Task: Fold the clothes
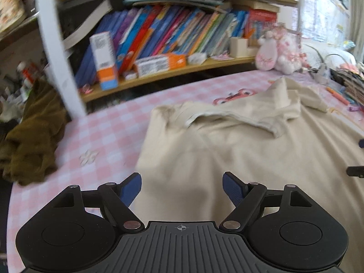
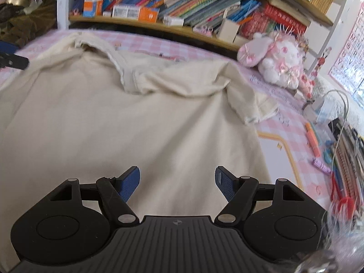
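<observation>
Big cream shirt (image 2: 113, 122) spread flat on the pink checked table (image 1: 97, 132), filling the middle of both views, collar toward the top of the frame. Not folded yet, by the look of it.

Left gripper (image 1: 182, 188) wide open, holding nothing, low in the frame over the shirt's left side. Right gripper (image 2: 177, 182) wide open too, empty, over the shirt's lower middle.

Could go wrong: grabbing only the top layer, so the shirt bunches up. Could also drag the whole shirt sideways.

Brown cloth (image 1: 31, 141) heaped at the left edge, near the shirt; good open table between them. Little room at the right: bunched sleeve (image 2: 248, 100) near the plush toy (image 2: 273, 61), with pens (image 2: 315, 143) just beyond, easy to knock. Bookshelf (image 2: 159, 26) close behind along the top.
</observation>
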Tool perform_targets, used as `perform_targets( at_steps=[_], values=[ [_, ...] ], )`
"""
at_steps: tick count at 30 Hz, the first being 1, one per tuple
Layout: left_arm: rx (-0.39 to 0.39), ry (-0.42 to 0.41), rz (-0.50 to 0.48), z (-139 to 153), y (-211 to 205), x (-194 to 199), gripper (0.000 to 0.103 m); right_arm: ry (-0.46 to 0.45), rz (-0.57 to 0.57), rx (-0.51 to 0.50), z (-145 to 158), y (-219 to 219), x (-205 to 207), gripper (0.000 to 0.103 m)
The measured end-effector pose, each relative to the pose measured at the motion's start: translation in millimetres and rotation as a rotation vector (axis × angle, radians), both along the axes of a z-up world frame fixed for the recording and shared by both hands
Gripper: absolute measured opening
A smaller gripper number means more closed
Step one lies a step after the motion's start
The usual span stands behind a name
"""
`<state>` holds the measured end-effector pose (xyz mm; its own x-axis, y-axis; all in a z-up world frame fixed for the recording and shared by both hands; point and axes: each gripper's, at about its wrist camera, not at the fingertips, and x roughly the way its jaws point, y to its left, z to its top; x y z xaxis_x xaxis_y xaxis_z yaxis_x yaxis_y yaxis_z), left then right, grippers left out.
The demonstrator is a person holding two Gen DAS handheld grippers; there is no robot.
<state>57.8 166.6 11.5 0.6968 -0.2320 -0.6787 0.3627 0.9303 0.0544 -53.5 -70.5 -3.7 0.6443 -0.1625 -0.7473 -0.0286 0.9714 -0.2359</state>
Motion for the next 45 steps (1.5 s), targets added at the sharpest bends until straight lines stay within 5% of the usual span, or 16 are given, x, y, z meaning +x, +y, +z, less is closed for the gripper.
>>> perform_targets(
  at_steps=[5, 9, 12, 15, 21, 22, 24, 29, 34, 39, 41, 45],
  values=[
    [-0.010, 0.034, 0.069, -1.3, 25.6, -4.6, 0.080, 0.028, -0.043, 0.006, -11.6, -0.6, -6.8, 0.072],
    [-0.019, 0.027, -0.040, 6.9, 28.1, -25.4, 0.080, 0.032, -0.091, 0.028, -11.4, -1.9, -9.1, 0.072],
    [0.012, 0.057, -0.012, -2.8, 33.1, -23.3, 0.078, 0.034, -0.111, 0.030, -11.5, -0.9, -9.2, 0.072],
    [-0.016, 0.151, 0.059, -12.1, 47.6, -15.1, 0.038, 0.049, -0.124, 0.030, -10.8, -0.7, -7.1, 0.073],
    [-0.019, 0.232, 0.067, -26.9, 52.8, -14.6, 0.038, 0.079, -0.111, -0.015, -10.0, 3.8, -1.5, 0.074],
    [-0.001, 0.223, 0.062, -27.5, 49.4, -15.4, 0.033, 0.081, -0.110, -0.018, -10.1, 4.0, -1.2, 0.074],
    [0.002, 0.205, 0.053, -27.6, 48.5, -16.7, 0.000, 0.082, -0.115, -0.015, -10.3, 3.4, -1.0, 0.074],
    [0.018, 0.090, 0.165, -8.5, 81.1, 4.0, 0.000, 0.079, -0.136, 0.006, -10.5, 1.4, -1.1, 0.074],
    [0.117, -0.017, 0.327, 13.2, 130.7, 70.8, 0.000, 0.078, -0.141, 0.009, -10.6, 1.4, -1.2, 0.074],
    [0.218, 0.044, 0.291, -13.0, 127.7, 102.7, 0.001, 0.077, -0.141, 0.012, -10.7, -0.6, -0.6, 0.074],
    [0.279, 0.079, 0.277, -27.1, 119.3, 104.3, 0.011, 0.077, -0.141, 0.014, -10.7, -1.4, -0.4, 0.074],
    [0.327, 0.024, 0.290, -24.1, 106.9, 87.8, 0.012, 0.084, -0.080, -0.021, -10.7, -2.1, 2.6, 0.078]
  ],
)
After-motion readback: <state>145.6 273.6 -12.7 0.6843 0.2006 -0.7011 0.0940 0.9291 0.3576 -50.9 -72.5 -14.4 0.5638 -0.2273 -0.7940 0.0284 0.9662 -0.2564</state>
